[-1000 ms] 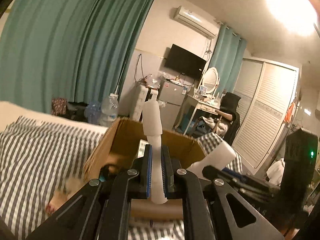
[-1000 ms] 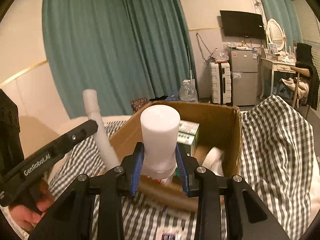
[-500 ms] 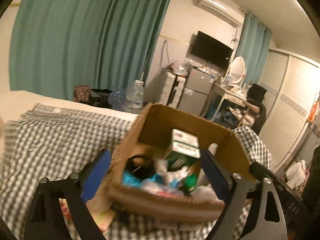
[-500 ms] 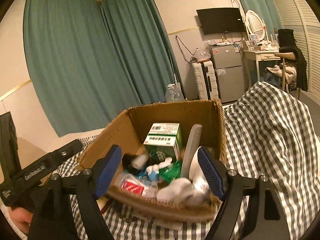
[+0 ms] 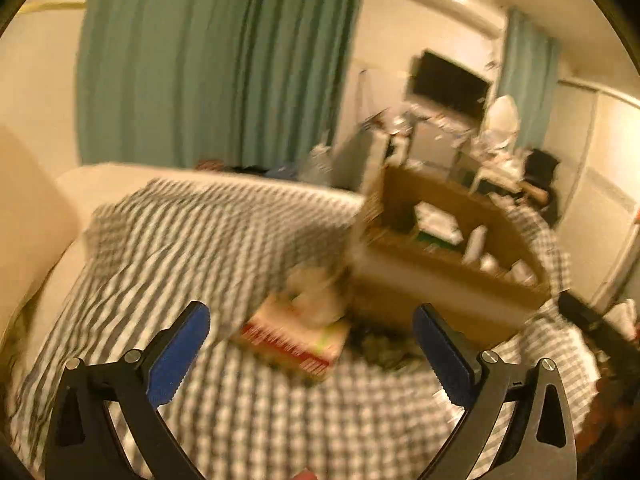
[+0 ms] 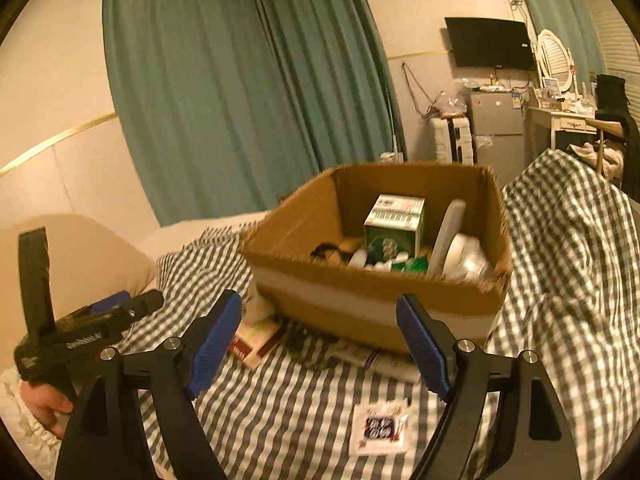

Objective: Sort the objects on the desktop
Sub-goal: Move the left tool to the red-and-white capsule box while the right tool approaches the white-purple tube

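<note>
Left wrist view puts the booklet (image 5: 294, 338), a flat red-and-white thing with something pale and crumpled on its far end, on the checked cloth (image 5: 208, 248) just ahead of my left gripper (image 5: 310, 344) and a little left of the midline between the blue pads; it lies flat, its long axis slanting from near left to far right, and its far end sits just beside the near left corner of the box (image 5: 448, 280); motion blur keeps me from reading it more closely; the left jaws have just been opening and now stand spread wide with nothing between them; in the right wrist view the same booklet (image 6: 256, 338) shows past the left pad of my right gripper (image 6: 320, 338), off to that side rather than ahead, while a small sachet (image 6: 380, 428) lies on the cloth low between the right fingers, nearer than anything else; the right jaws also stand spread and empty, and have not widened further in the last moment; I judge the left hand the better placed for the booklet, the right for the sachet; the box already holds a green carton (image 6: 394, 220) and several pale items.
</note>
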{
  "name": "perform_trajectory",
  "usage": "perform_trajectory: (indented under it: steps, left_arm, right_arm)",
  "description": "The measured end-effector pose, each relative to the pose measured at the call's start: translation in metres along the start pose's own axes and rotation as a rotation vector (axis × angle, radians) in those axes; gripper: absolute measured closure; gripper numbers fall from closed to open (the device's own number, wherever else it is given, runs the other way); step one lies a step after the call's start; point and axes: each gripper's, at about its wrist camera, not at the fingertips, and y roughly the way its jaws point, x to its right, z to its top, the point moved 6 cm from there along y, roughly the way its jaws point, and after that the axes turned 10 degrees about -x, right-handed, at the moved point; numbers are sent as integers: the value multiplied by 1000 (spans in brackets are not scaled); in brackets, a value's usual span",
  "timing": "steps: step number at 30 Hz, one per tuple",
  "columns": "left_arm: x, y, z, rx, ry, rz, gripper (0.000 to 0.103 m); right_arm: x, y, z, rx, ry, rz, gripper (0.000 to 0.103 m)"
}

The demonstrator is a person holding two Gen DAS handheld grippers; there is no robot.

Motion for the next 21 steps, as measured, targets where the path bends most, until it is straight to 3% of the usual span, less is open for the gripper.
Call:
perform_trajectory:
  steps: [3,9,15,18,21]
  left_arm:
    - [-21,14,-19,7,-28,50,0]
    - [-39,52,-48,-87,-23,98,0]
    - [-19,90,-44,-157,23,5,0]
    - [-10,114,-39,-197,66,9,0]
    - [-7,130,-35,-211,47,25,0]
  right_arm:
    - [-1,12,-15,-41,-2,-38,23]
    - [3,36,-45,-130,-8,-74,22]
    - [2,64,-57,-208,-18,-96,22]
    - [0,71,-61,-230,-26,-104,22]
    - [-1,77,-64,-251,-35,-117,21]
